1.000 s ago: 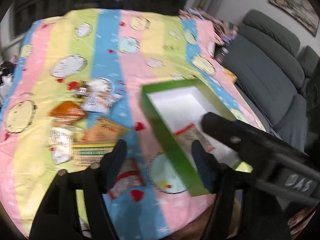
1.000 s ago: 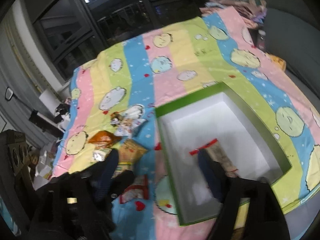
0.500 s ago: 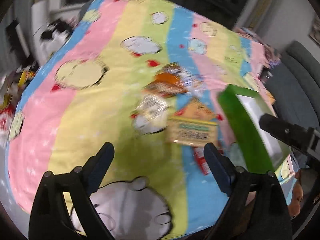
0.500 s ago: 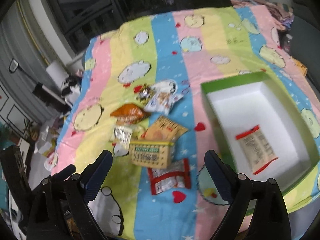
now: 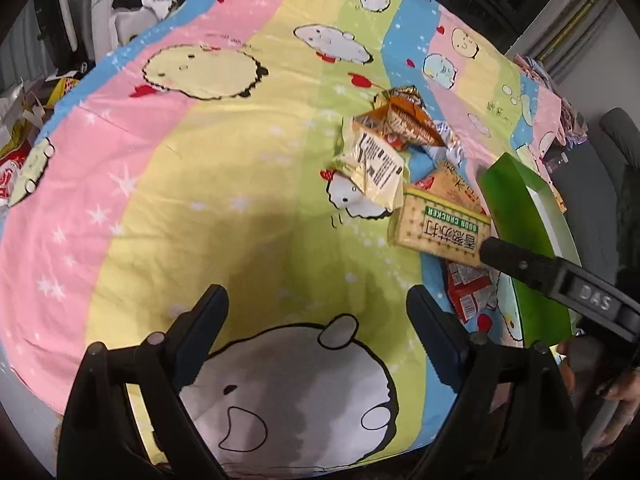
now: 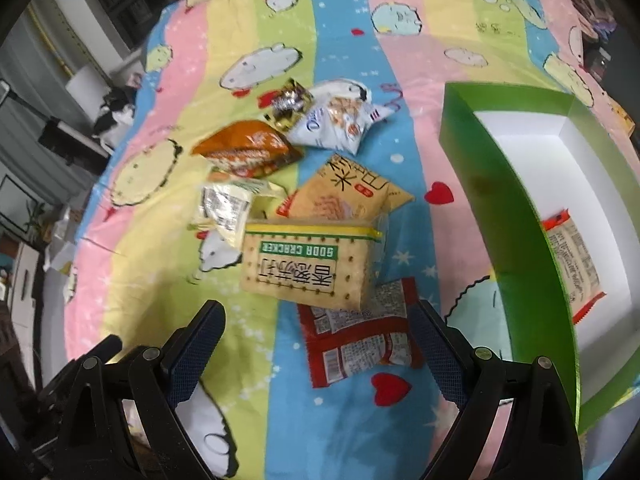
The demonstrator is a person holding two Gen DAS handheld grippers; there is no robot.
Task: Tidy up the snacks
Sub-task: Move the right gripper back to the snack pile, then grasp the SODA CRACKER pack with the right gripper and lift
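Several snack packs lie on a striped cartoon cloth. A soda cracker pack [image 6: 310,266] [image 5: 440,228] lies over a red packet [image 6: 360,344]. Beyond are a tan packet [image 6: 344,192], an orange packet [image 6: 248,152], a white-blue bag [image 6: 340,120] and a pale yellow packet [image 6: 224,208]. A green box [image 6: 520,216] at the right holds one red-edged packet [image 6: 572,264]. My right gripper [image 6: 316,344] is open and empty, just above the red packet. My left gripper [image 5: 318,332] is open and empty over bare cloth, left of the snacks.
The cloth's near edge drops off just below both grippers. Clutter and bags lie on the floor beyond the left edge [image 5: 24,120]. A grey sofa [image 5: 624,184] stands past the green box at the right. The right gripper's arm [image 5: 560,284] crosses the left wrist view.
Both grippers have swung left, away from the green box. The right gripper has dropped closer to the cracker pack and red packet. The left gripper now faces bare cloth.
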